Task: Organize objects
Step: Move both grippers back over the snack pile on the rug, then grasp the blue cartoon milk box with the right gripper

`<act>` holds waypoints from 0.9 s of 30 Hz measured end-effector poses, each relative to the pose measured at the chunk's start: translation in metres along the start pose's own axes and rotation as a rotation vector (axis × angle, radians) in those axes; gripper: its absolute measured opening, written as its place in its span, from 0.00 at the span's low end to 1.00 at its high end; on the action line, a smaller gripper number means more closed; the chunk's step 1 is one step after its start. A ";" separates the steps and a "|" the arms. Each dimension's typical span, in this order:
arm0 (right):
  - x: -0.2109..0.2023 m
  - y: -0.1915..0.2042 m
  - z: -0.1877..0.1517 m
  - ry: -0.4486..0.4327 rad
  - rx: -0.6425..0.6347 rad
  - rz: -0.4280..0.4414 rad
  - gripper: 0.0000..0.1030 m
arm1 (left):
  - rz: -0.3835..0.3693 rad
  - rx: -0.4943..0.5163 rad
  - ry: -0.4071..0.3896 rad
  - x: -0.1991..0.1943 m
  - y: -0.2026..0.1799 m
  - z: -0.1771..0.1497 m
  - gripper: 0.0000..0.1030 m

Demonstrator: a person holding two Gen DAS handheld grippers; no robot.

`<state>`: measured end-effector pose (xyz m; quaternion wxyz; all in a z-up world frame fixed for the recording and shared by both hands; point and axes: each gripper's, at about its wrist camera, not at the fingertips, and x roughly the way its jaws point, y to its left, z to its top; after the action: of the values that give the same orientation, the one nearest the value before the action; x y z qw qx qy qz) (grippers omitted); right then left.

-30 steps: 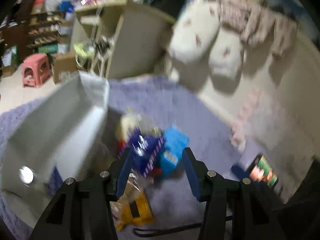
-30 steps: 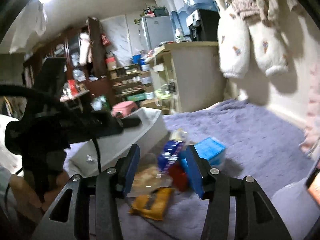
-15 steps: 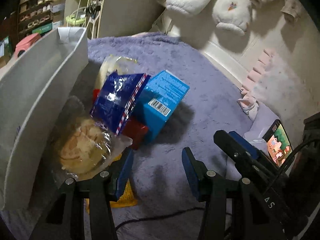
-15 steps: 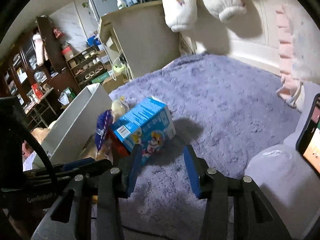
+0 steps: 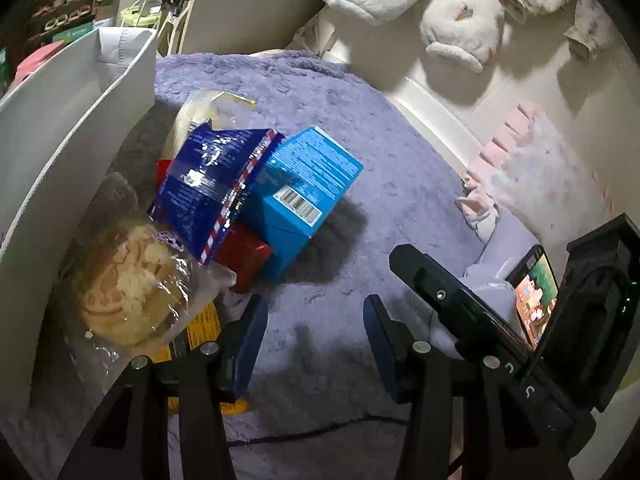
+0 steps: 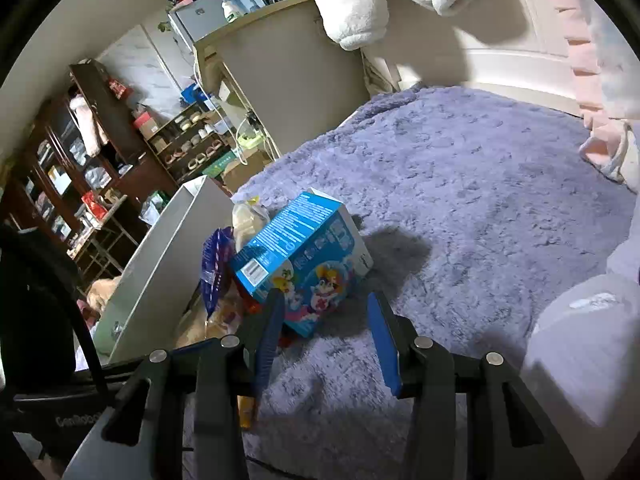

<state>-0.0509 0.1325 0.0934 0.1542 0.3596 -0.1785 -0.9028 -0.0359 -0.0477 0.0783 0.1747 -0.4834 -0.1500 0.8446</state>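
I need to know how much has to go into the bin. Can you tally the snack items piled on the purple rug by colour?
Light blue box: 1
Dark blue bag: 1
Red packet: 1
Yellow packet: 1
Clear bags of pale baked goods: 2
Total: 6

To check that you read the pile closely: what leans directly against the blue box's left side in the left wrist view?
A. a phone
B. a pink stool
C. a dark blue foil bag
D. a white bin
C: the dark blue foil bag rests against the blue box, while the white bin stands apart at the left and the phone lies far right.
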 end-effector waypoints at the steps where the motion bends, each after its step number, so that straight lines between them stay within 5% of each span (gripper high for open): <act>1: 0.001 0.001 0.001 -0.002 -0.002 0.002 0.43 | 0.006 -0.004 -0.010 -0.001 0.001 0.001 0.46; 19: 0.004 -0.002 0.022 -0.087 -0.027 0.113 0.44 | -0.059 0.006 -0.184 -0.005 -0.002 0.018 0.46; 27: 0.028 0.000 0.036 -0.086 -0.086 0.043 0.47 | -0.110 -0.081 -0.257 0.006 0.015 0.032 0.46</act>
<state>-0.0955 0.1287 0.1012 0.1810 0.3096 -0.1536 -0.9207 -0.0687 -0.0609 0.0833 0.1804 -0.3690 -0.2314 0.8819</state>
